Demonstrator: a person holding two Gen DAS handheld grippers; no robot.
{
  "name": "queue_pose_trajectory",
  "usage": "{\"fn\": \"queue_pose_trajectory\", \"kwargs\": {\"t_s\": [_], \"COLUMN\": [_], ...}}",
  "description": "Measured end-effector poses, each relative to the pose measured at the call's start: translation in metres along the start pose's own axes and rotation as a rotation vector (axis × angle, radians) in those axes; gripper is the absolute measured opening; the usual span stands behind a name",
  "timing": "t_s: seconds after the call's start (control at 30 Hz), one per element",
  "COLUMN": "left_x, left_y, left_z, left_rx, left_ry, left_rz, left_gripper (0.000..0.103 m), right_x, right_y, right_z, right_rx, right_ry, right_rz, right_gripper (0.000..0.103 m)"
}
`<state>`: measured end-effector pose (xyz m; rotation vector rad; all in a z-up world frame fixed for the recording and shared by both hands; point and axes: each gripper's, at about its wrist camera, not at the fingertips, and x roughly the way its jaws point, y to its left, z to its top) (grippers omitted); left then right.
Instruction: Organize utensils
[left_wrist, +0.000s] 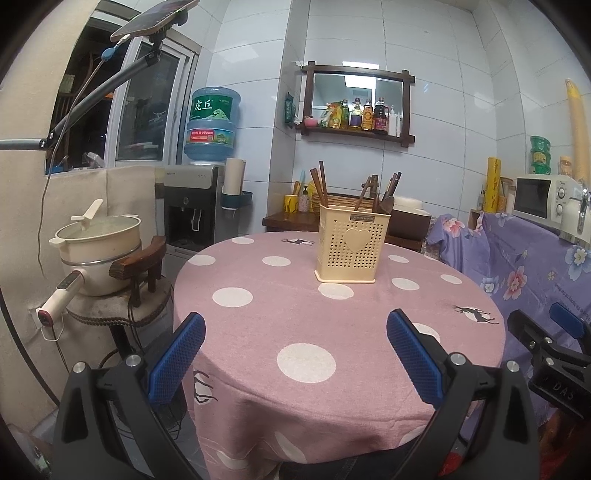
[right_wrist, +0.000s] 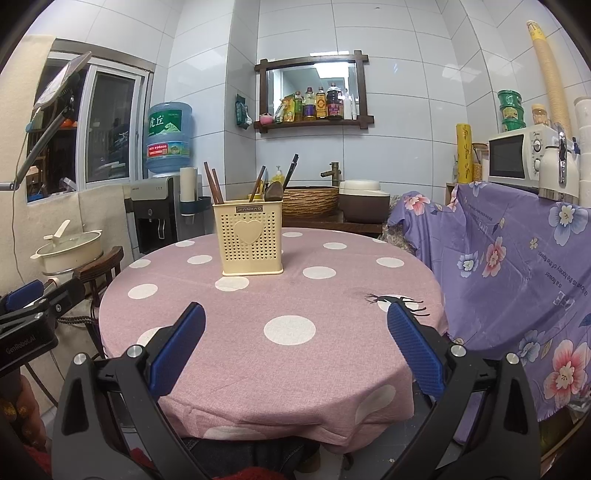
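Utensils fill the caddy; nothing blocks either released tool, left or right.

The room is lit from above by cool, even light, and the white wall tiles shine a little — no hard shadows. Both pictures bend at the edges and go black in the corners — the middle looks sharp, the window dark.
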<state>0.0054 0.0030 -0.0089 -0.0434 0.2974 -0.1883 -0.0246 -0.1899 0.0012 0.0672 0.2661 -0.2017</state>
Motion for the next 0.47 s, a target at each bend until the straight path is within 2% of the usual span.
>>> {"fn": "queue_pose_trajectory", "kwargs": {"t_s": [0.47], "left_x": [0.0042], "left_y": [0.0024], "left_z": [0.0], "left_rx": [-0.013], "left_ry": [0.021], "left_rz": [0.008], "left_gripper": [0.098], "right_x": [-0.0001], "right_y": [0.0001], "right_z": [-0.0012], "right_rx": [0.001], "right_ry": [0.002], "right_rz": [0.0], "right_gripper": [0.097]}}
